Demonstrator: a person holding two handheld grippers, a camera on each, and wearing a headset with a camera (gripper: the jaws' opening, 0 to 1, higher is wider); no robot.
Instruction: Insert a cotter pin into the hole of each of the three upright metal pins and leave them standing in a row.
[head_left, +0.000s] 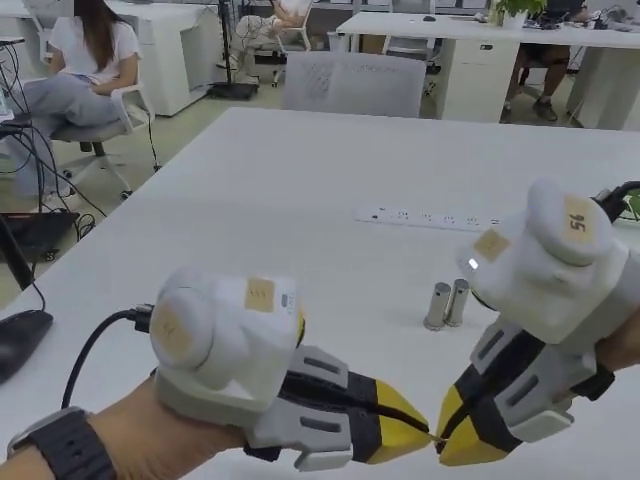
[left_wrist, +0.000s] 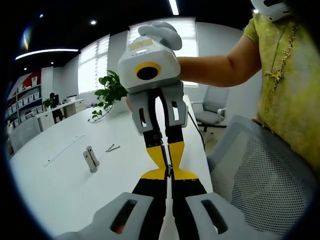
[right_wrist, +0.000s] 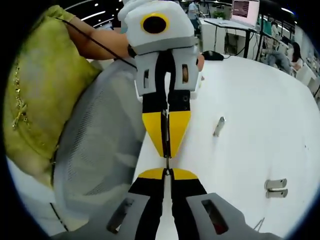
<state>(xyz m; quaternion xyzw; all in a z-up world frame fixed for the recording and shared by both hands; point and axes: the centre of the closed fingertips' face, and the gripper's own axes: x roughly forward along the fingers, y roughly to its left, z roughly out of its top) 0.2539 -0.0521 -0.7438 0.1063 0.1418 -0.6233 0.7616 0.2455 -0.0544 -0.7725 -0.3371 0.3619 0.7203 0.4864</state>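
My left gripper (head_left: 425, 437) and right gripper (head_left: 445, 447) meet tip to tip low over the near table edge. Both are shut, and a thin cotter pin (right_wrist: 167, 162) bridges the two sets of yellow tips. The left gripper view shows the same sliver of cotter pin (left_wrist: 169, 167) between my own jaws and the right gripper (left_wrist: 167, 156) coming down from above. Two metal pins (head_left: 447, 304) stand upright side by side just beyond the grippers. A third metal pin (right_wrist: 218, 126) is farther along the table, at a different angle from the standing pair (right_wrist: 276, 187).
Loose cotter pins (left_wrist: 112, 148) lie near the standing pair. A white power strip (head_left: 425, 217) lies across the table's middle. A mesh chair (left_wrist: 260, 185) is behind the near edge, and a black cable (head_left: 95, 345) trails from my left hand. A seated person (head_left: 85, 70) is far left.
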